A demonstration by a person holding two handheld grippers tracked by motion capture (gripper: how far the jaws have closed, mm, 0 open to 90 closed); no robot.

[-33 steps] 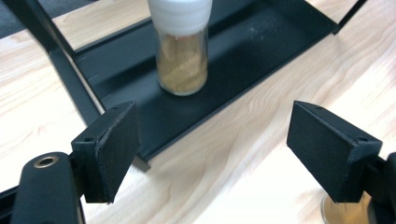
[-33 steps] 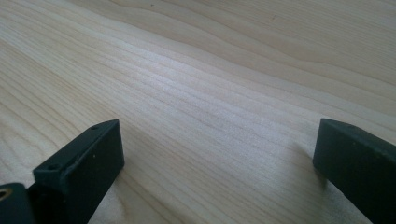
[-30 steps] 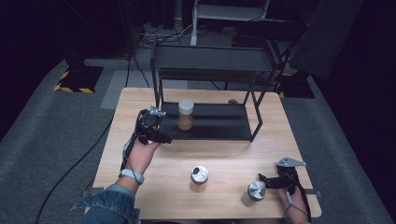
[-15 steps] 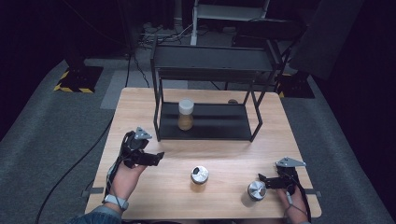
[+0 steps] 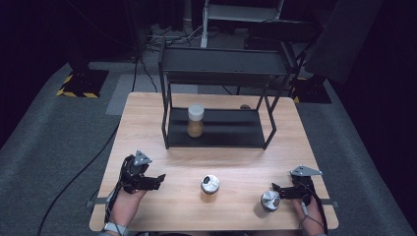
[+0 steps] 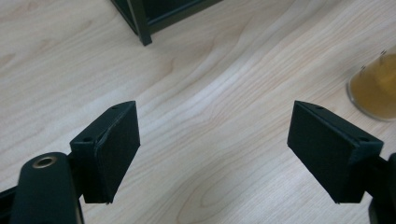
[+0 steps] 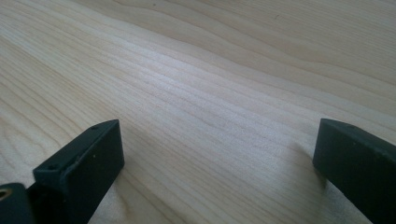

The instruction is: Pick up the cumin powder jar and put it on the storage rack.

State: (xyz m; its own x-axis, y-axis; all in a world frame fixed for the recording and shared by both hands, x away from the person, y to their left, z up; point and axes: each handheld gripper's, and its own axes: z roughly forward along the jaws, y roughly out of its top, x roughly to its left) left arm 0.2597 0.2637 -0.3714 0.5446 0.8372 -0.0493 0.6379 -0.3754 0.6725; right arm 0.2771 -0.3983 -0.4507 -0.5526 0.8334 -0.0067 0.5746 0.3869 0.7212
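Step in hand: I judge I am bringing my left hand-held gripper [image 5: 158, 180] in toward the middle jar [image 5: 210, 185] on the counter [image 5: 147, 113], to carry it to the rack [image 5: 216, 129] where one jar [image 5: 195, 121] already stands.
Left hand-held gripper: jaws apart, nothing between them; the left gripper view has bare wood in the gap and the jar's amber side [image 6: 376, 88] off at the right edge.
Right hand-held gripper [image 5: 275, 189]: jaws apart over bare wood, just beside the third jar [image 5: 270, 200]; touching or not, I cannot tell.
Doing it well: I should swing right until the jar sits centred between the pads, stay low and level, and close on the glass body below the lid.
Where the jar is: near the front edge, between my two hands, well apart from the rack.
Its axis: upright, long axis vertical, silver lid facing up.
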